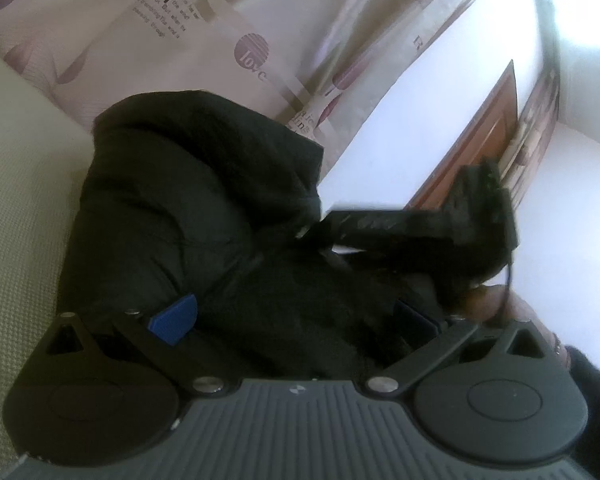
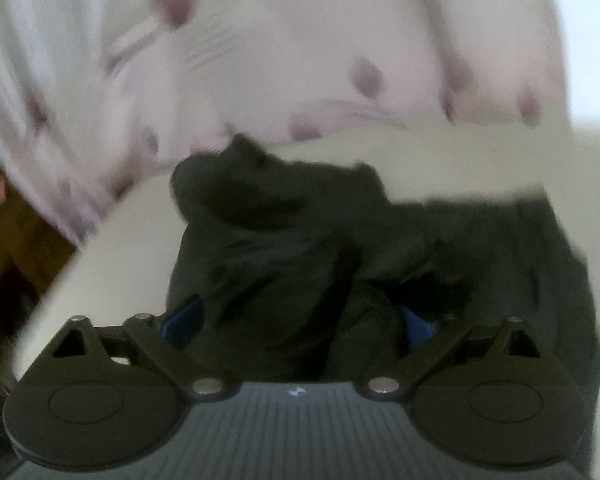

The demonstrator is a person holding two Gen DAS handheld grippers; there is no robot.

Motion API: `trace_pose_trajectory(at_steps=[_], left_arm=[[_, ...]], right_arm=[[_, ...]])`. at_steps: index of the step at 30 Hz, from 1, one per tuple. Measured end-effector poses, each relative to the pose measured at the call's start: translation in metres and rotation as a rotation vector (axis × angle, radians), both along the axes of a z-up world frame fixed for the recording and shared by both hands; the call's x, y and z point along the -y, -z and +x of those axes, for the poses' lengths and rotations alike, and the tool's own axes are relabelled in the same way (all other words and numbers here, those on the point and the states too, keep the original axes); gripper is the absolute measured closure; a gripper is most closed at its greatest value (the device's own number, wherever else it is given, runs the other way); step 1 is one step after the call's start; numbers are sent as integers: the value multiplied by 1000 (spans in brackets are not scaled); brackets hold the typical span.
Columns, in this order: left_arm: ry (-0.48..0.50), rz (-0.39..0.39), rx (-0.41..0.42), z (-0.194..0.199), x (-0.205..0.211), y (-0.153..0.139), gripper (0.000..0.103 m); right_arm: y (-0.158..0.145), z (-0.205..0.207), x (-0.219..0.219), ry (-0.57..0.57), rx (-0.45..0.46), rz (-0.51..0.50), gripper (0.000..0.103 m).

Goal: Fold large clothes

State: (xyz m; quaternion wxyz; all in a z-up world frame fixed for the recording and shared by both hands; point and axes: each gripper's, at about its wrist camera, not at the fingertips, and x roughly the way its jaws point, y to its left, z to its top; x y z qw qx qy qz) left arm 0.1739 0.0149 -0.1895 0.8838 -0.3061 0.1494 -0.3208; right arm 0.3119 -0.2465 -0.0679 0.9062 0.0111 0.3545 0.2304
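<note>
Strong daylight pours in from above and to the right of my left gripper (image 1: 296, 320), blowing out to a white glare (image 1: 588, 12) in that corner and washing the wall (image 1: 440, 92) pale. The black garment (image 1: 204, 208) ahead of my fingers sits so dark its folds barely read. Straight lines bow toward the edges of both fisheye views. The left view is fairly sharp, though my other gripper (image 1: 440, 220) is smeared. Ahead of my right gripper (image 2: 300, 324) the light is softer and everything is motion-blurred: the patterned bedding (image 2: 260, 60) above is streaked and the garment's outline is fuzzy.
</note>
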Motion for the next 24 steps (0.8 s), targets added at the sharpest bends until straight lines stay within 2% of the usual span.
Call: trace_pose_trajectory(at_steps=[3, 5, 7, 9, 12, 14, 16, 18, 20, 24], left_arm=[[-8, -20, -23, -8, -10, -6, 1], [-35, -53, -44, -23, -27, -11, 0], [-77, -32, -76, -43, -43, -10, 1], [-81, 43, -118, -62, -48, -6, 1], [-48, 261, -138, -82, -27, 4, 1], [-54, 333, -105, -83, -12, 6, 0], [-75, 380, -109, -72, 3, 7, 0], [-89, 393, -165, -53, 14, 10, 0], [-106, 369, -222, -37, 22, 18, 0], [-190, 281, -220, -23, 28, 26, 2]], right_arm=[[7, -3, -10, -92, 88, -111, 73], [5, -10, -10, -116, 151, -164, 80], [-1, -15, -5, -109, 196, -159, 85], [-3, -14, 3, -94, 202, -118, 87], [-5, -10, 9, -76, 195, -61, 88], [-12, -7, 12, -78, 188, -7, 89], [-19, -6, 12, -78, 193, 23, 89], [-23, -7, 10, -87, 203, 20, 90], [-26, -7, 9, -94, 209, 19, 90], [-31, -9, 10, -108, 222, 31, 91]])
